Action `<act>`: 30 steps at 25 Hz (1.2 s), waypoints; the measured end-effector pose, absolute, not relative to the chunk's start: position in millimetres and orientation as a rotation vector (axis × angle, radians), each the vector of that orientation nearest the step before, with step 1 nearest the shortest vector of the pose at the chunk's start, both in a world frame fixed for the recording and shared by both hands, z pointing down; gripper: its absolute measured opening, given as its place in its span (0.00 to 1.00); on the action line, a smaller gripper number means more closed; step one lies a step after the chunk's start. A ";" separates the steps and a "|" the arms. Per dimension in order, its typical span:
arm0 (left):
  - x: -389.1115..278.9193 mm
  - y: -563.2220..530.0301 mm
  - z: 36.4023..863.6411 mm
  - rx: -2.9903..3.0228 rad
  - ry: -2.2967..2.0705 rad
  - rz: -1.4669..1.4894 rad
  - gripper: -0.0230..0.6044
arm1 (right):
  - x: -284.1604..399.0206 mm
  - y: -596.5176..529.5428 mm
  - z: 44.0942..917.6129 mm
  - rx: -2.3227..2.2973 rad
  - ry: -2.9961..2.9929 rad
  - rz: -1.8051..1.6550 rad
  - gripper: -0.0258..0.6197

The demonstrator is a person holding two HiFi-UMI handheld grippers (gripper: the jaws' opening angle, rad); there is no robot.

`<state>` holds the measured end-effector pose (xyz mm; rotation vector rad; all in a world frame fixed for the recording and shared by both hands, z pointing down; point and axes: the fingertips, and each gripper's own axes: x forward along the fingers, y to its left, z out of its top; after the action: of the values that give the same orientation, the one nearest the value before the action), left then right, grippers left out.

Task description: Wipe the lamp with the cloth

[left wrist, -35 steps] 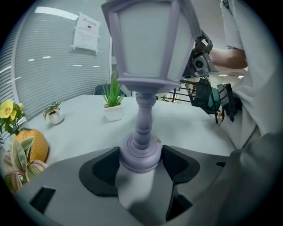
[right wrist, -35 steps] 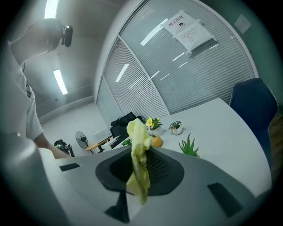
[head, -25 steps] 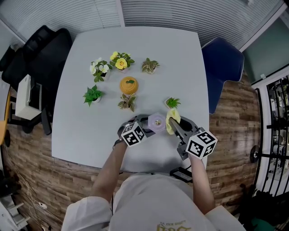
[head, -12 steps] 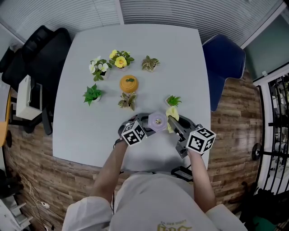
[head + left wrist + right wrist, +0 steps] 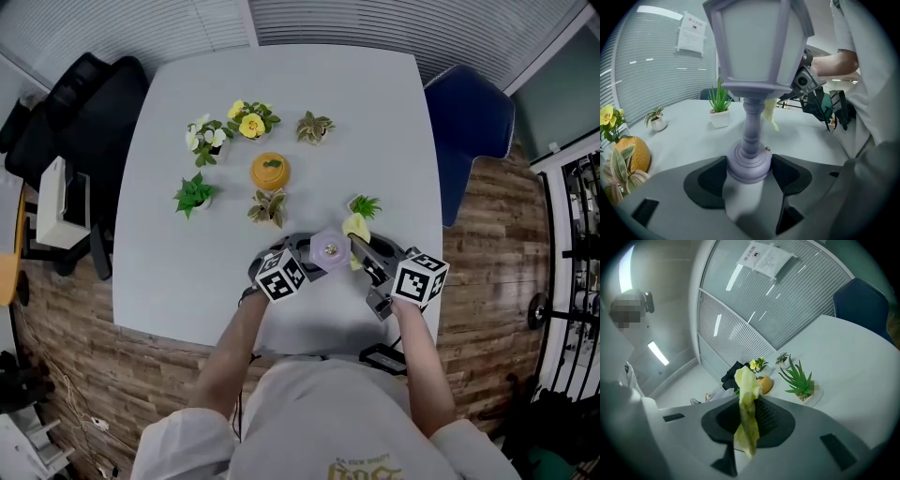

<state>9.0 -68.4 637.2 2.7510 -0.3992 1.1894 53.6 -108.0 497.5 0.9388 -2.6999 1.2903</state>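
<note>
The lamp (image 5: 330,249) is near the front edge of the tabletop (image 5: 375,122). The cloth (image 5: 355,227) is just right of the lamp. The little plants (image 5: 315,126) sit behind the lamp.

This looks like an office or meeting room. A pale square bench (image 5: 187,272) stands on a floor of wood-look planks (image 5: 487,281), closed in by glass partition walls with fine horizontal stripes (image 5: 375,23). A printed sheet of paper (image 5: 766,258) is stuck to one of these partitions, as a notice would be. A blue upholstered chair (image 5: 469,131) is drawn up at one side of the bench and a black chair (image 5: 80,112) at the opposite corner. Long strip lights (image 5: 658,352) shine from the ceiling. Small potted plants (image 5: 194,197) on the bench serve as desk decoration, and a black metal rack (image 5: 572,253) stands at the room's edge.
</note>
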 end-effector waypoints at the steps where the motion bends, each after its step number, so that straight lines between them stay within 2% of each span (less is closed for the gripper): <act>1: 8.9 -68.5 637.4 2.750 -0.398 1.190 0.52 | 52.8 -109.0 497.8 0.934 -2.703 1.301 0.14; 30: 9.5 -68.9 637.1 2.740 -0.384 1.195 0.52 | 29.6 -133.6 512.9 0.788 -2.705 1.362 0.14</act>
<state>9.5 -68.9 637.1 2.7397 -0.3841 1.1947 29.6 -133.6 512.9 0.7885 -2.7049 1.3623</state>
